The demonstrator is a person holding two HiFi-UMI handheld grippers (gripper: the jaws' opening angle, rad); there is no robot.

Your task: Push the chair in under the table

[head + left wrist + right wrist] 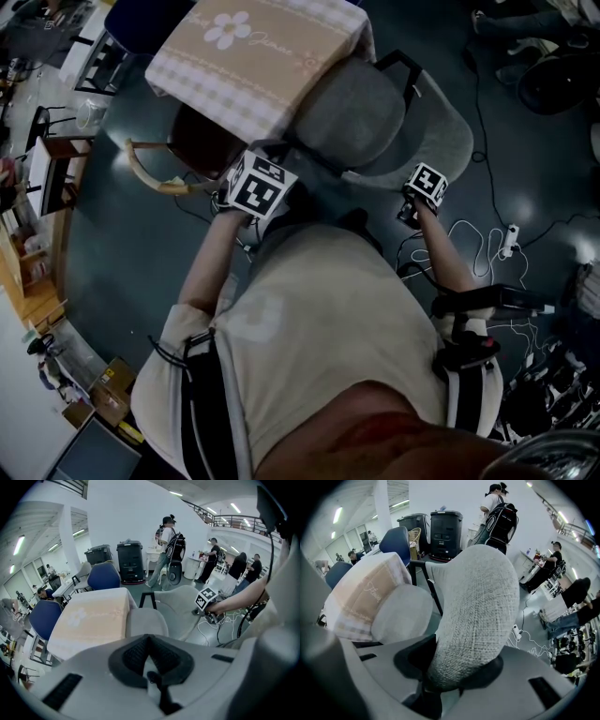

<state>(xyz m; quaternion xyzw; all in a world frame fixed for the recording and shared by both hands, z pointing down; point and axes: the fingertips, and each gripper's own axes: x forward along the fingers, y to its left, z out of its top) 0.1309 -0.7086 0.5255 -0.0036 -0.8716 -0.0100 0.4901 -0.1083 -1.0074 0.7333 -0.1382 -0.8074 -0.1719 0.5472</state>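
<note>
From the head view we see the whole layout. The grey chair (356,117) stands at a corner of the table (248,56), which wears a beige checked cloth. The front of the seat meets the cloth's edge, and most of the seat and the whole backrest (442,141) stand out in the open. That view shows only the marker cubes and the arms, not the jaws.

The left gripper view gives us what the head view lacks. The left gripper (149,652) has its jaws pressed together with nothing between them, and it hangs short of the seat. This view also catches the other hand's cube at the backrest's rim.

The right gripper view fills in that side. The right gripper (451,670) has its jaws standing partly apart, clamped on the woven edge of the backrest, which fills the gap between the pads.

We count one grey chair, one covered table and two grippers. Only the gripper views show the room behind. There we see two blue chairs (104,576) (44,618) by the table and two dark bins (98,555) (131,562) against the wall. Several people stand farther off.
</note>
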